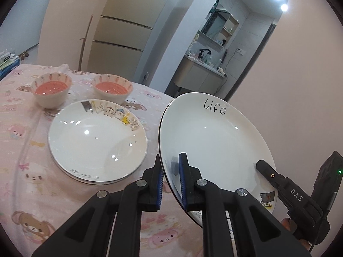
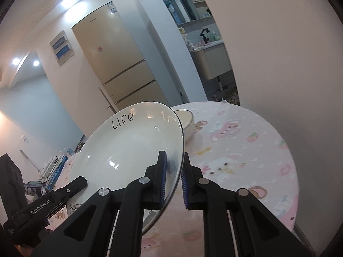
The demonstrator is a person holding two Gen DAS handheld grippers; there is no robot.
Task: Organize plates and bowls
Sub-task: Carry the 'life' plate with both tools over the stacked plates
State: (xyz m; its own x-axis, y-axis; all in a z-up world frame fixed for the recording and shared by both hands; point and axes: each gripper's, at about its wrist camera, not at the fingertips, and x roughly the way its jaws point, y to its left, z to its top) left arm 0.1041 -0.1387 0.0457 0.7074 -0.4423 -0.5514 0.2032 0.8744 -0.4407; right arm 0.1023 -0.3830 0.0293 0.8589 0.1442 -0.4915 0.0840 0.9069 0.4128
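Both tongs grip one white glazed plate lettered "life" (image 1: pixel 216 141), lifted off the tabletop and carried between them. Left tongs (image 1: pixel 170 182) are clamped on the plate's near-left rim, one blue-padded finger above the glaze and one beneath; right tongs (image 2: pixel 173 180) pinch the opposite rim the same way, though a thin gap shows beside the outer pad, so that bite looks looser. Taking opposite edges seems chosen to keep a wide, slippery dish from swinging, and the plate is tipped with its left edge lower, as if readied to slide onto something.

Each tool reaches forward and slightly downward, the two pointing along the plate's rim from either side (the right one shows in the left view as a black finger (image 1: pixel 265 169) lying on the glaze).

Just beyond and left of the held plate sits a stack of white plates with cartoon print (image 1: pixel 97 143) on the pink bear-patterned tablecloth (image 1: pixel 19 141), the likely landing spot judged from the task. Farther back stand two small bowls with pink interiors (image 1: pixel 52 90), side by side and apart. In the right view a cream bowl (image 2: pixel 187 121) peeks out behind the held plate.
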